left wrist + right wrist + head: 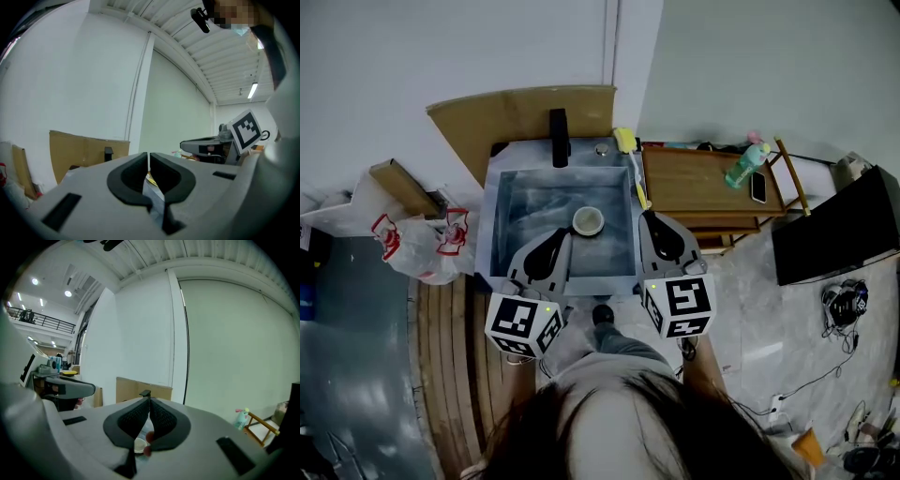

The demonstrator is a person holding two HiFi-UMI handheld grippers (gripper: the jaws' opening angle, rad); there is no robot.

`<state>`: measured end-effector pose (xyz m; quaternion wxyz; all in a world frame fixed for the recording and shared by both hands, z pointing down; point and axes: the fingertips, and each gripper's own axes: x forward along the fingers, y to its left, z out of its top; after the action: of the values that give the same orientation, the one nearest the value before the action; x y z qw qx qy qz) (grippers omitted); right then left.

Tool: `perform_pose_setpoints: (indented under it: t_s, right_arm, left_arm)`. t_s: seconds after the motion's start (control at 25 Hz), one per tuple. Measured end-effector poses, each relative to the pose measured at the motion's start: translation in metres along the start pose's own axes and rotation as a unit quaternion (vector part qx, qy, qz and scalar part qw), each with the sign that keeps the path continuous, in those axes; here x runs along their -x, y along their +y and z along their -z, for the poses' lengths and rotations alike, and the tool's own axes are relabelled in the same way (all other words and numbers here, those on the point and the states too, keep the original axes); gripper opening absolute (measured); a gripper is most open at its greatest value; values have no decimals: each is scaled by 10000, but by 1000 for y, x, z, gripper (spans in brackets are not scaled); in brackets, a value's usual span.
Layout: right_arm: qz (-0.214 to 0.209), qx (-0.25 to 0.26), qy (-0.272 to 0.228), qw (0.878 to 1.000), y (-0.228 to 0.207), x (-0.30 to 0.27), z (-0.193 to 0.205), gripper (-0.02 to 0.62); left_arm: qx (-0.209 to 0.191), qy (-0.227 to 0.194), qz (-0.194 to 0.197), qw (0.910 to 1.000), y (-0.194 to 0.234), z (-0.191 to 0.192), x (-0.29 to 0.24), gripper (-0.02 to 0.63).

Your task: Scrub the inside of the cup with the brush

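Clenched and empty, the left hand-held gripper (563,234) and right hand-held gripper (646,217) flank the cup (588,221) at twelve o'clock. It looks light, stiff and probably slippery, so pinch its rim.

Smooth cup (588,221), dull metal sink (520,202), wooden table (694,183)

White wall (441,47) upper left, pale green wall (769,56) upper right. Cardboard sheet (525,111) leaning at wall, centre top. Wooden table (694,183) right of centre. Grey tiled floor (759,328) lower right; wooden planks (450,356) lower left.
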<state>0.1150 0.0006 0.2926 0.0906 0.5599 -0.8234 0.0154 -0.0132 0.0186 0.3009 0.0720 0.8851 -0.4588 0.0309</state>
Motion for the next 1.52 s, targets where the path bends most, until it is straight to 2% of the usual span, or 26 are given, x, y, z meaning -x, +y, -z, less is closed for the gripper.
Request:
perform_pose_setpoints:
  t_s: [0.76,0.92,1.28,1.52]
  right_arm:
    - [-295,205,746,9966,-39,-98,38,28]
    - [-359,294,906,9948,-46,-112,47,28]
    - [-513,418,1322,9890,-60,-143,75,29]
    - [-587,419,1625,9841,-70,-163,97,88]
  left_arm:
    - [135,781,-94,9968,63,64,-70,14]
    - [145,1016,-28,9947,69,79,-81,53]
    - [153,1483,-9,9888,89,119,-100,84]
    - [93,1862,6,9825,100,150,-109,106]
